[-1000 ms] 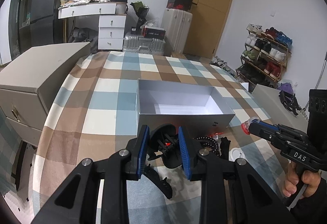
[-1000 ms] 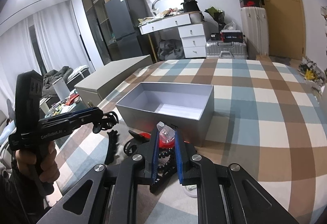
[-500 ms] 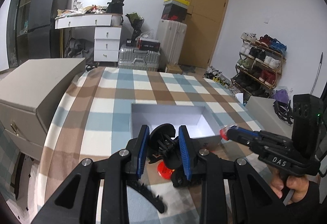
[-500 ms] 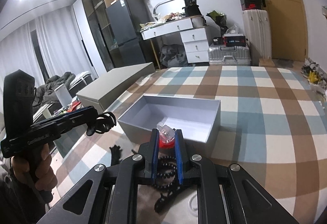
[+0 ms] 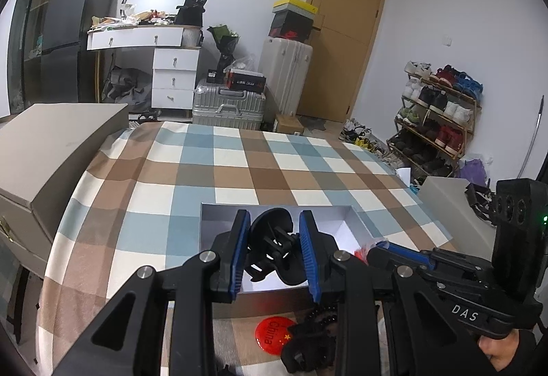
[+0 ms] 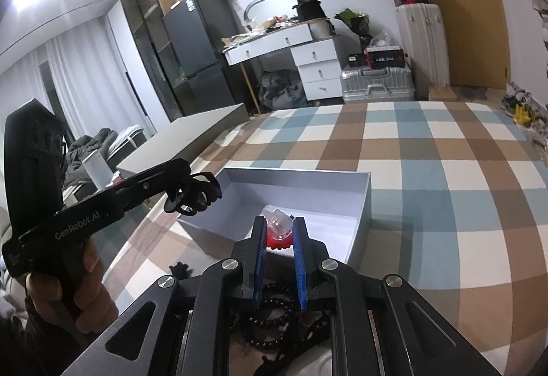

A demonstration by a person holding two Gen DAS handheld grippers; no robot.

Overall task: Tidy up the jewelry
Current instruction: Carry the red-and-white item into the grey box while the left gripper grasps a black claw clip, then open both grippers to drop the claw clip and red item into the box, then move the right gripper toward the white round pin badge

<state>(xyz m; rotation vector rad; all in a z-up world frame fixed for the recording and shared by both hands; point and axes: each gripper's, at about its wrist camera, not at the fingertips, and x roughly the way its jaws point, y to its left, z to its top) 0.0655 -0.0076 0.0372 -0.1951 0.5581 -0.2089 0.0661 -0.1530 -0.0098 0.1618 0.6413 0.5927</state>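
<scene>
Right now both grippers are held over the open grey box (image 5: 219, 304), which sits on a bed covered in a brown, blue and white checked blanket (image 6: 445, 177). The left gripper (image 5: 274, 259) has its blue-padded jaws clamped on a black hair claw clip (image 5: 270, 239), and in the right wrist view the same clip (image 6: 193, 196) hangs past the left-hand wall of the box, above the blanket rather than clearly inside. From the left wrist view it looks to be over the white floor of the box, so its exact place over the rim is hard to settle.

The right gripper (image 6: 279, 239) has a small clear-and-red ornament (image 6: 277, 228) between its pads, and its jaws are opening; the pads still seem to touch the red base, though the gap is too fine to be sure. That ornament sits above the near part of the box interior.

Below the grippers, on the blanket just in front of the box, lie a black bead bracelet (image 6: 274, 314), a round red badge (image 5: 274, 335) with yellow lettering, and another dark clip (image 5: 308, 348) beside it. A hand (image 6: 68, 290) grips the left tool's handle.
</scene>
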